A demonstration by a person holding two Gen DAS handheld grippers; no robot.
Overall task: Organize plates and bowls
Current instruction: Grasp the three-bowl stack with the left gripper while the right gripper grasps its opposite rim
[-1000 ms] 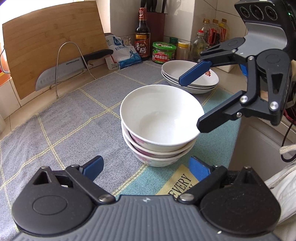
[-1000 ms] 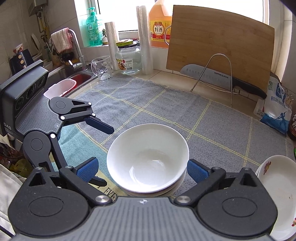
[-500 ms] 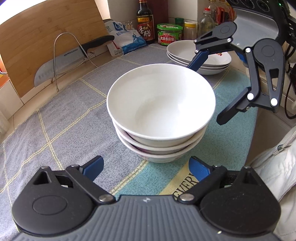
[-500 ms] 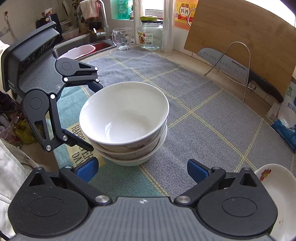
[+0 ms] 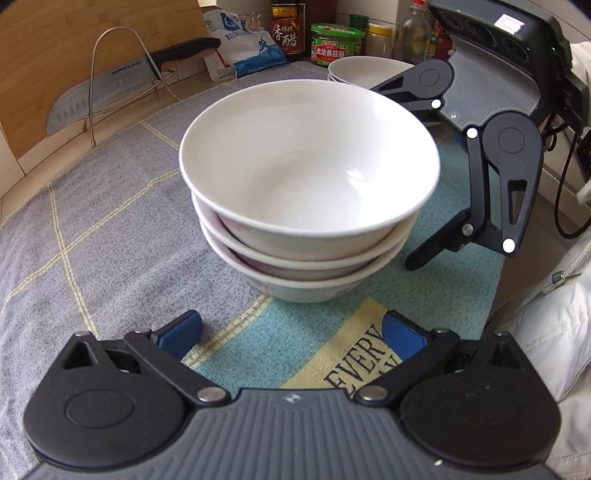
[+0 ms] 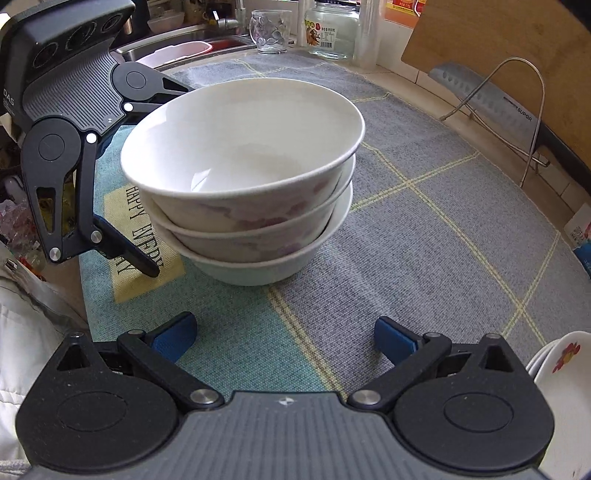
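A stack of three white bowls [image 5: 310,177] with faint pink flowers stands on the grey and teal mat [image 5: 92,221]. My left gripper [image 5: 291,332] sits low just before the stack [image 6: 240,147], its jaws opening wide with nothing pressed between them. In the right wrist view one of its fingers [image 6: 125,254] reaches along the stack's left side. My right gripper [image 6: 284,336] is open too, its blue pads short of the bowls; the left wrist view shows its lower finger [image 5: 432,247] beside the stack's right side. A pile of white plates [image 5: 362,68] lies further back, at the right edge [image 6: 561,373] in the right wrist view.
A wooden cutting board [image 5: 55,48] and a knife [image 5: 110,92] in a wire rack lean at the back. Bottles, a green-lidded jar [image 5: 336,44] and a salt bag [image 5: 243,48] crowd the far wall. A sink [image 6: 177,51], glass cup [image 6: 269,31] and jar stand beyond the mat.
Both grippers have come down and closer to the bowl stack, one on each side. The right gripper has rolled. The left jaws stand slightly wider.
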